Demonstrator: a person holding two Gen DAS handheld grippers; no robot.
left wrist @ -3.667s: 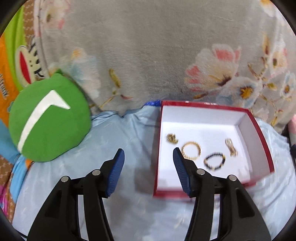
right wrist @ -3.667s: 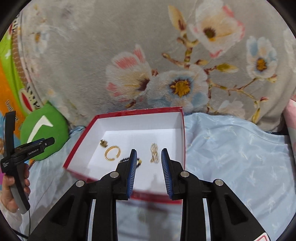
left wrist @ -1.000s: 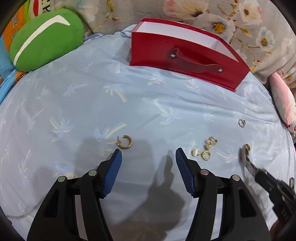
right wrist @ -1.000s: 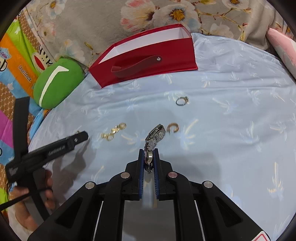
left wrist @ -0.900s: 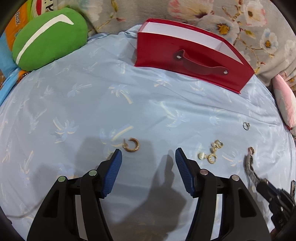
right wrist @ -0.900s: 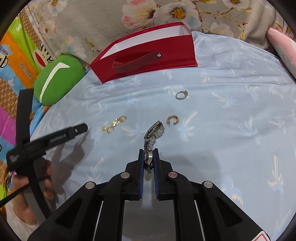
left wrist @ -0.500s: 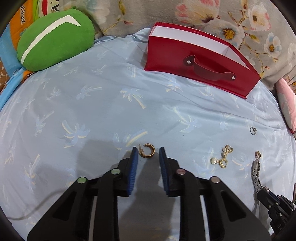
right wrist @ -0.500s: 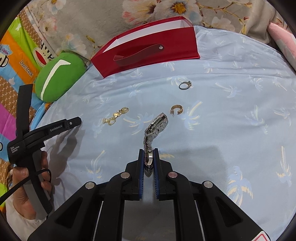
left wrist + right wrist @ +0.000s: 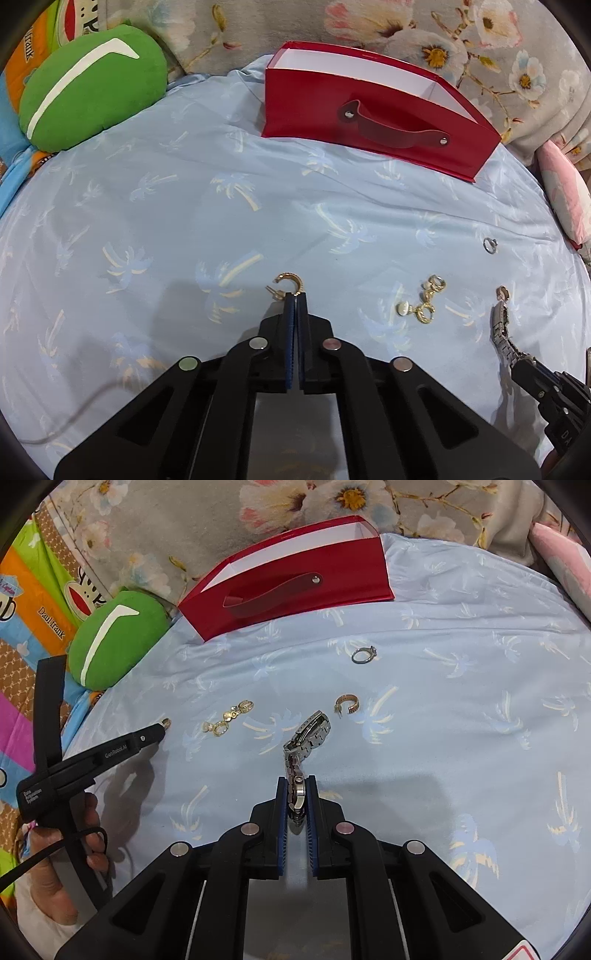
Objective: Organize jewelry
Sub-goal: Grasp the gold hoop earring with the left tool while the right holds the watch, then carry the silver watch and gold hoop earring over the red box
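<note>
One red box (image 9: 314, 94), two gold hoop earrings (image 9: 286, 284), one earring cluster (image 9: 424, 304), one ring (image 9: 490, 244), one watch (image 9: 308, 734), one green cushion (image 9: 88, 88).

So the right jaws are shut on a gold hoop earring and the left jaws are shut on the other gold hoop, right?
Not quite: the right gripper is shut on a silver watch bracelet, as the right wrist view shows. The left gripper does pinch a gold hoop earring.

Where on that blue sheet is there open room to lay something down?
Free: the wide stretch of blue sheet between the green cushion, the red box and the gold hoop earring; also the sheet right of the silver ring. Crowded: the row of gold earring cluster, steel watch band and small hoop.
</note>
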